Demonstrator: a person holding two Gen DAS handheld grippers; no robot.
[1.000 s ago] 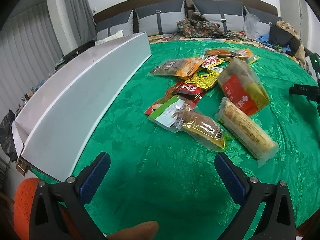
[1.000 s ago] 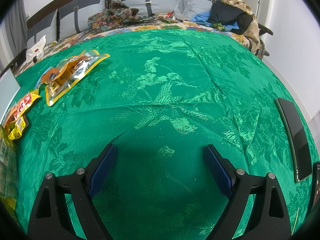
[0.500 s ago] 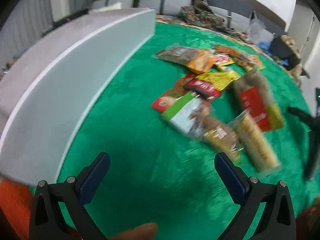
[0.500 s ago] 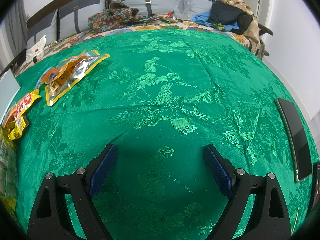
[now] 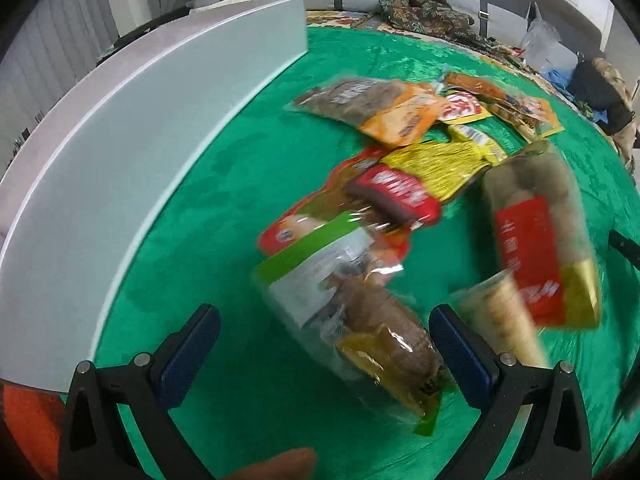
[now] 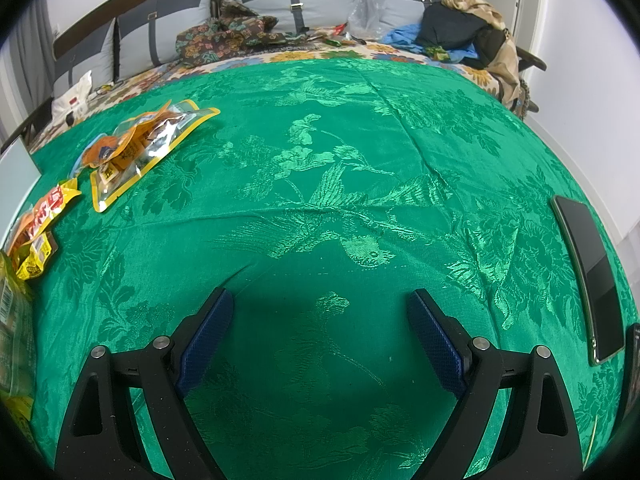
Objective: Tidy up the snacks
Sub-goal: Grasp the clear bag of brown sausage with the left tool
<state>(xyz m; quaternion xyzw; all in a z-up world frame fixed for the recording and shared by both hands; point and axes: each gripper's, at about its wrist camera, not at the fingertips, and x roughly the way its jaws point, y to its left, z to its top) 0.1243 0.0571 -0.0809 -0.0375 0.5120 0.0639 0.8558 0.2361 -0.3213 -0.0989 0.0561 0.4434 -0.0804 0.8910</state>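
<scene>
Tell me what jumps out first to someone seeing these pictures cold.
The bright green embroidered cloth covering the whole surface, and on it a jumble of colourful plastic snack packets piled just ahead of the open left gripper. A long white cardboard box stands along that pile's left side. The right gripper, also open, faces only bare cloth, with a black phone at the right edge.

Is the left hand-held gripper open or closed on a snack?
Open: the left hand-held gripper has its fingers spread, above the clear snack pack.

Grey-cushioned sofa point(image 6: 256, 4) against white wall point(image 6: 580, 20)
</scene>
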